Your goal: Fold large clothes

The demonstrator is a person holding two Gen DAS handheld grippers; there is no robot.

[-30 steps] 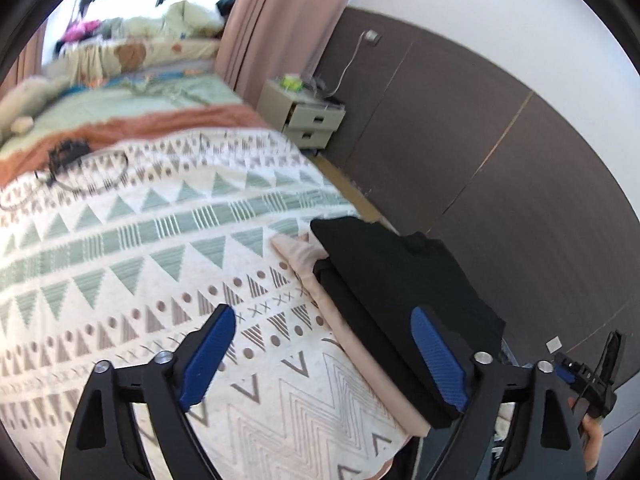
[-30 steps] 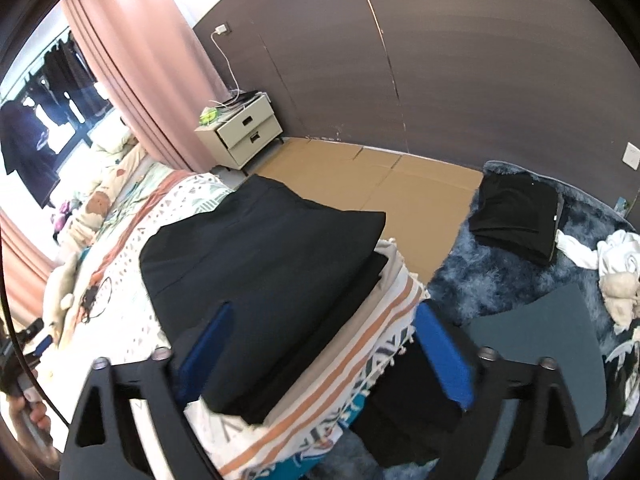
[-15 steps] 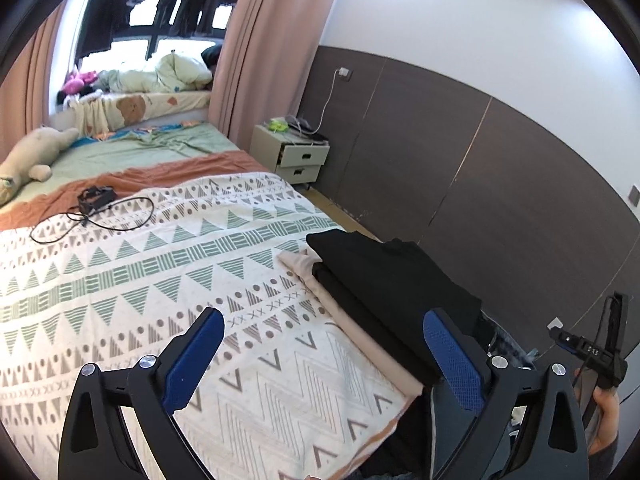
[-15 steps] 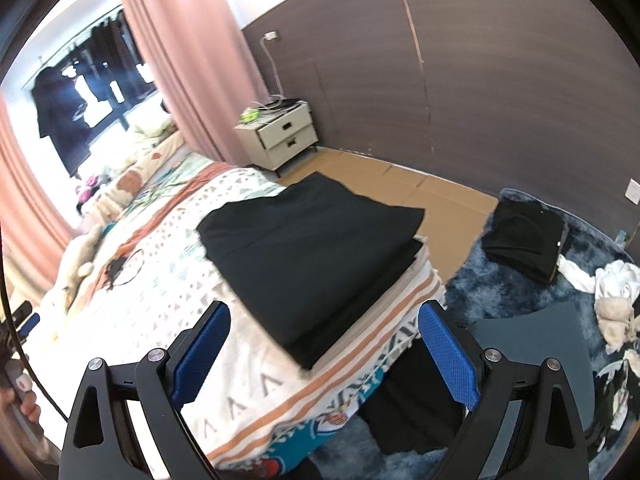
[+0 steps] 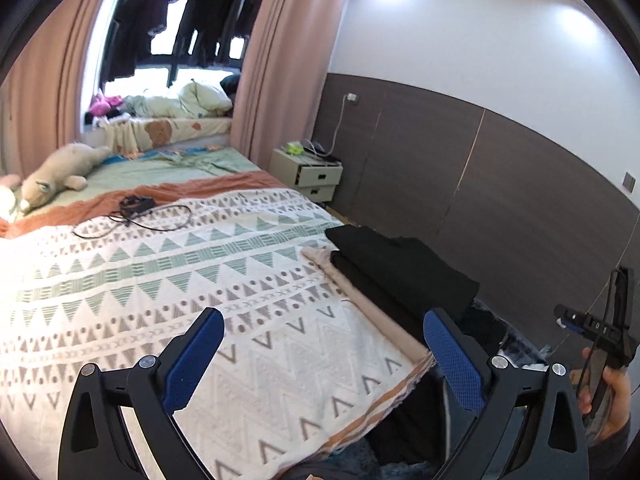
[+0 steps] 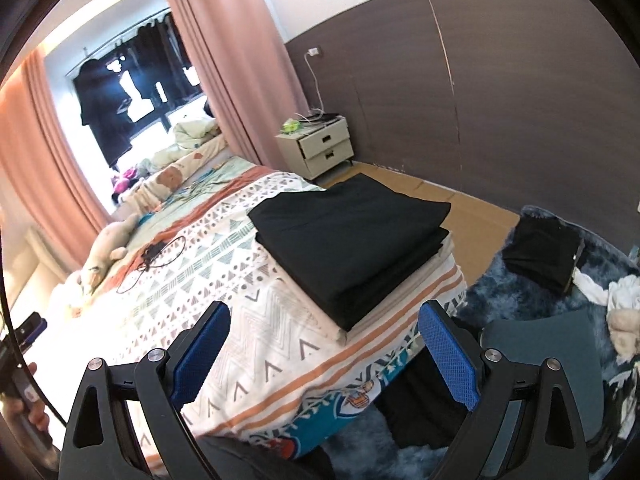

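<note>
A: The left gripper (image 5: 322, 354) has its two blue fingers spread wide, with nothing between them. It hangs above the near part of the bed (image 5: 168, 280), over the patterned blanket.

B: And the right gripper (image 6: 322, 350)?

A: Also spread wide and empty. It hangs over the near corner of the bed, apart from the clothes.

B: Where are the clothes?

A: The folded black clothes (image 6: 352, 240) lie in a neat stack on the right side of the bed, near the corner. They rest on a beige folded piece (image 5: 372, 312), which touches the blanket.

B: What else is there?

A: On the floor to the right, on a blue rug (image 6: 504, 280), lies another black garment (image 6: 540, 252) and some white clothes (image 6: 622, 300). A plush toy (image 5: 60, 174) and a black cable (image 5: 132, 216) lie at the far side of the bed. A nightstand (image 6: 320, 146) stands at the far wall.
</note>
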